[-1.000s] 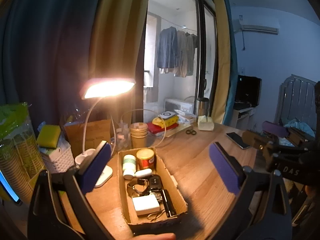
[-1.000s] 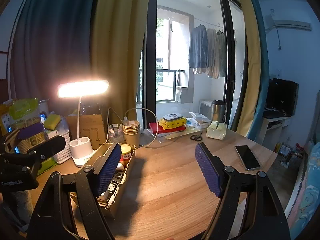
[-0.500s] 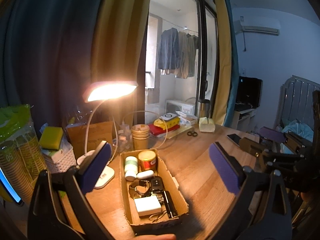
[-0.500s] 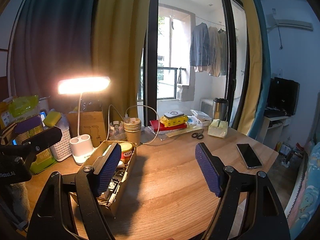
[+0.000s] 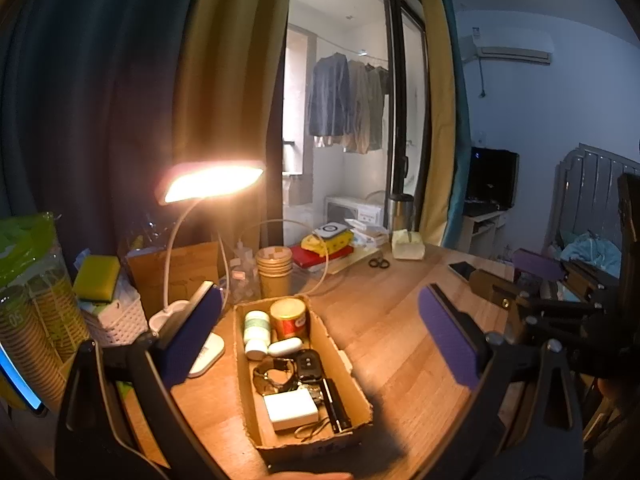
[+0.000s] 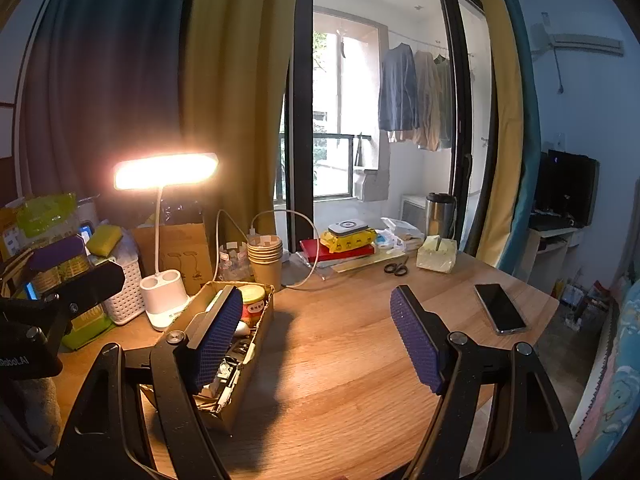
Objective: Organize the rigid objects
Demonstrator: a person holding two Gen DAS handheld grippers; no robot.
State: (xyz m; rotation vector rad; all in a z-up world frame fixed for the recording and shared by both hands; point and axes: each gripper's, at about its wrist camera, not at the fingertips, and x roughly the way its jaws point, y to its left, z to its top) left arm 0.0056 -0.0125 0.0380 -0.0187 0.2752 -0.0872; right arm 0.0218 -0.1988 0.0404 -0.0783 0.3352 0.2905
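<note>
I see the wooden worktop [image 6: 344,392] filling both views, lit by a white desk lamp [image 6: 164,304] at the back left. On it sits the open cardboard box [image 5: 360,396], long side running away from me, just right of the lamp base.

My left gripper [image 5: 320,344] hangs above the box, jaws wide, nothing between the purple pads, box showing in the gap. My right gripper [image 6: 316,340] is over bare worktop to the right of the box, jaws wide too, nothing held; its left pad overlaps the box in view, whether they touch I can't tell.

Box contents, far end to near: red can [image 5: 288,318] with a pale lid, white-green jar [image 5: 257,322] beside it, white oval case [image 5: 285,347], black car key [image 5: 308,365], watch [image 5: 273,376], white charger block [image 5: 291,410], a black slim device [image 5: 335,406] along the right wall.

Outside the box: stack of paper cups [image 6: 265,258] behind it, phone [image 6: 500,309] face up at far right, scissors [image 6: 396,268] near the back edge.
</note>
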